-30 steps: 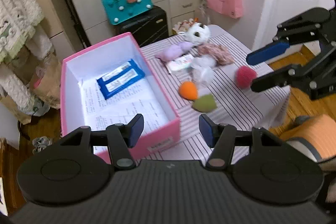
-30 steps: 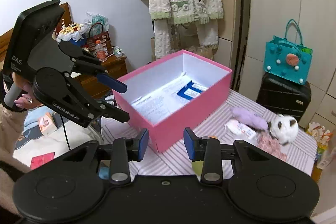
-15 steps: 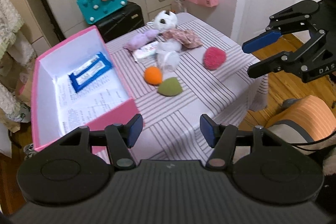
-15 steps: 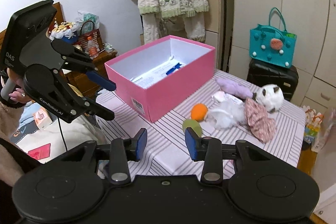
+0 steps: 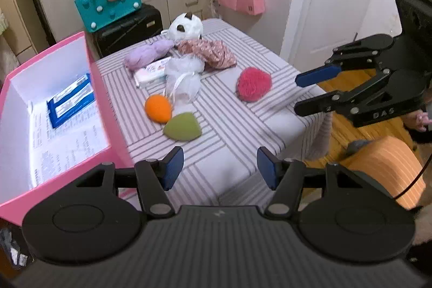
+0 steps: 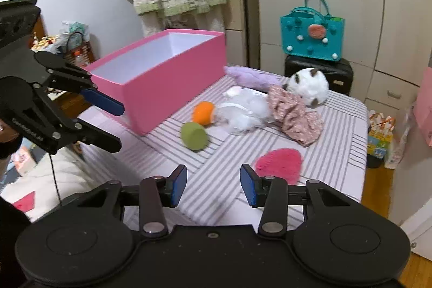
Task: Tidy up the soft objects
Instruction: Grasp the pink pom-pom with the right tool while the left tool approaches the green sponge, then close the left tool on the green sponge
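Pink fuzzy heart point(image 6: 279, 162) lies flat on the striped table point(image 6: 337, 126), just past 1 o'clock of the right gripper point(image 6: 213, 185), whose empty jaws are opening, while the half-open, empty left gripper point(image 5: 220, 166) sits farther off.

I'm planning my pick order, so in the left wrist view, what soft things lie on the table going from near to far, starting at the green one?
Green sponge → orange sponge → red fuzzy pad → purple plush → white plush head.
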Tool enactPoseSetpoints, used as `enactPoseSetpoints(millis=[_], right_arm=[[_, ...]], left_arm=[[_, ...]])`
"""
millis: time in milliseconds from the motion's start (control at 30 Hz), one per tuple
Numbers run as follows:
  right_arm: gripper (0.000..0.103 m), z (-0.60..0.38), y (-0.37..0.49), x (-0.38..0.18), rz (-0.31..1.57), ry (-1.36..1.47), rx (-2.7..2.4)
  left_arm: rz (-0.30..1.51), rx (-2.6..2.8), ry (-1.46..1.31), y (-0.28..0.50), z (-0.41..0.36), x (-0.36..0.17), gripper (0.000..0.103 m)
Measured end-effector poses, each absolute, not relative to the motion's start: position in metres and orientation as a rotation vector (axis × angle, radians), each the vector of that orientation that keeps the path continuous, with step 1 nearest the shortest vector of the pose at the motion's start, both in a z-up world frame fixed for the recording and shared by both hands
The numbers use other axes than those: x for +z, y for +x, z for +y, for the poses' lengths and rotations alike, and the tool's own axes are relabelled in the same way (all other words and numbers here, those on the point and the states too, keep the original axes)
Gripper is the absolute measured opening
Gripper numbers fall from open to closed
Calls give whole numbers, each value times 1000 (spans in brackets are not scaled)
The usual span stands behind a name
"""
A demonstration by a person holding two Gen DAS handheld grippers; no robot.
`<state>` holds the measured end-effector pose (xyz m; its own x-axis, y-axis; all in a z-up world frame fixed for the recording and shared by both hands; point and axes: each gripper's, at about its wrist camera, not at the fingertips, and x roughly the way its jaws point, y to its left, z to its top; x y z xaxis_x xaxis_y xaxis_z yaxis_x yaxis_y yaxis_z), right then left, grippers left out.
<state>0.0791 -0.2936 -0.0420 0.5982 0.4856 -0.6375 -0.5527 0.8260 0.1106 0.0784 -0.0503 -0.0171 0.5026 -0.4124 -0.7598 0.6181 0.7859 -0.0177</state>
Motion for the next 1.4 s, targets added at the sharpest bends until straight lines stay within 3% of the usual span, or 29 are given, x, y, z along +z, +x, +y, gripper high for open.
enactPoseSetpoints(millis=[667, 933, 1400], right_arm=[[59, -306, 115, -117, 581, -121, 428], [70, -301, 118, -125, 540, -116, 364], [73, -297, 130, -134, 577, -84, 337]], left_arm=[[703, -443, 41, 132, -82, -72, 59], [716, -405, 52, 143, -88, -92, 59], [725, -304, 163, 147, -92, -103, 61]])
